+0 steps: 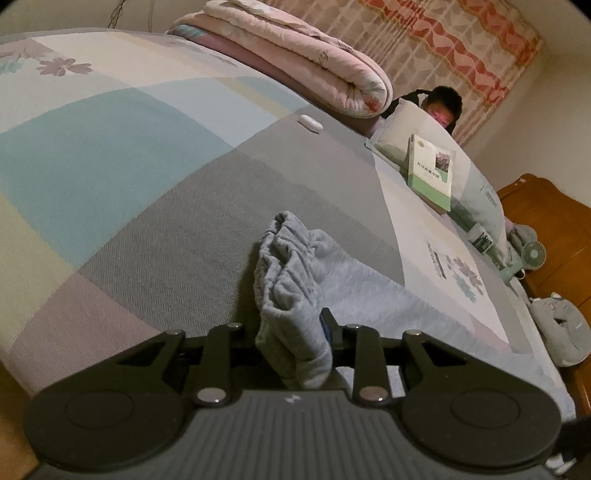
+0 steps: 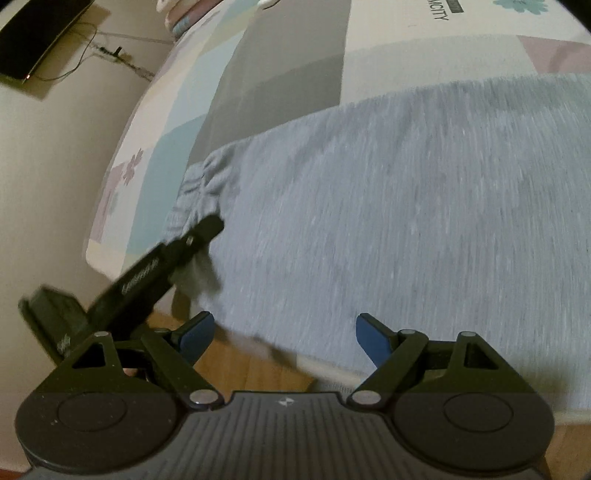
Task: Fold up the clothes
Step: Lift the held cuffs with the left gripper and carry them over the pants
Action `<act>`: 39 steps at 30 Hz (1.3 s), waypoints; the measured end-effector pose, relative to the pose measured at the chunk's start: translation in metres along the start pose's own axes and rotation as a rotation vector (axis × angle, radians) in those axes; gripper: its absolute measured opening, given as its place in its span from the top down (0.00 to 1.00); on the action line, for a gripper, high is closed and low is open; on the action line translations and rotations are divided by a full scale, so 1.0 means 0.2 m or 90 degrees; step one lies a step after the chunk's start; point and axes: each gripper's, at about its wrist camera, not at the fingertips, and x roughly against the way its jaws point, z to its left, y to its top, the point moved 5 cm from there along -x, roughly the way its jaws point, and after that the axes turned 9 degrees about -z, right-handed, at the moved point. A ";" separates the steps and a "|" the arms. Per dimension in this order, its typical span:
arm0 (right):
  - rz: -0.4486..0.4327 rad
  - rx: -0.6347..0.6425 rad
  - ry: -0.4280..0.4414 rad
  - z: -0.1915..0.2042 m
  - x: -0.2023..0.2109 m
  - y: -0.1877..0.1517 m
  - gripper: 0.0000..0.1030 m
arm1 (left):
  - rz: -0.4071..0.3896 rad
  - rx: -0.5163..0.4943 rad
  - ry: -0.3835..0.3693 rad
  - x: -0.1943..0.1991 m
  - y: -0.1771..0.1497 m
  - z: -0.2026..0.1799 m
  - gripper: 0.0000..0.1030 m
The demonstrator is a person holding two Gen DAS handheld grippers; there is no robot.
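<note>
Gripping a bunched-up wad of grey garment [image 1: 295,280], the left gripper [image 1: 293,332] has its jaws clamped tight on the fabric, looks like the gathered elastic waistband end, all wrinkly and puckered. The cloth is a light heathered grey knit w/ a soft bluish tint, prob sweatpants or similar but can't say for sure. From the pinched part it runs off to the right and lies flat across the bed [image 1: 129,177], near the bed's front edge.

Right wrist view: same grey garment [image 2: 388,206] spread wide and mostly smooth over the mattress, its near edge hanging a bit over the side. It's motion-blurred so the texture reads as streaks. The right gripper [image 2: 282,338] has its jaws spread wide apart w/ nothing between them, blue pads [image 2: 371,338] visible, hovering just at the garment's near edge. The left gripper [image 2: 177,254] shows up here too, at the left, biting the ruched corner.

Writing-wise: the bedsheet print has letters ending "MCITY" [image 2: 437,11], rest is cut off. A green-and-white book [image 1: 432,171] stands on the bed w/ a title on the cover, too small to read. There's also some text embossed on the left gripper's finger in the right view, too blurry tbh.
</note>
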 end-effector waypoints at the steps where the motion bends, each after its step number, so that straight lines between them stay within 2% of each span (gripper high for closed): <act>1: 0.002 -0.001 0.002 0.00 0.01 -0.01 0.14 | 0.003 -0.002 0.004 0.00 0.00 0.00 0.72; 5: 0.000 -0.018 0.011 0.00 0.06 0.00 0.14 | 0.011 -0.016 0.019 0.00 0.02 -0.03 0.74; 12: -0.070 -0.026 0.031 -0.14 0.35 0.11 0.13 | 0.016 -0.053 0.041 0.02 0.05 -0.11 0.77; 17: -0.110 -0.048 0.027 -0.32 0.54 0.15 0.11 | -0.004 -0.099 0.025 0.11 0.12 -0.28 0.77; 26: -0.134 -0.079 0.031 -0.59 0.74 0.09 0.10 | -0.029 -0.166 -0.021 0.22 0.17 -0.64 0.78; 31: -0.132 -0.052 0.034 -0.65 0.81 0.08 0.09 | -0.022 -0.196 -0.036 0.21 0.12 -0.82 0.78; 39: -0.119 0.085 -0.027 -0.69 0.86 0.05 0.05 | -0.009 -0.244 -0.059 0.19 0.03 -1.09 0.78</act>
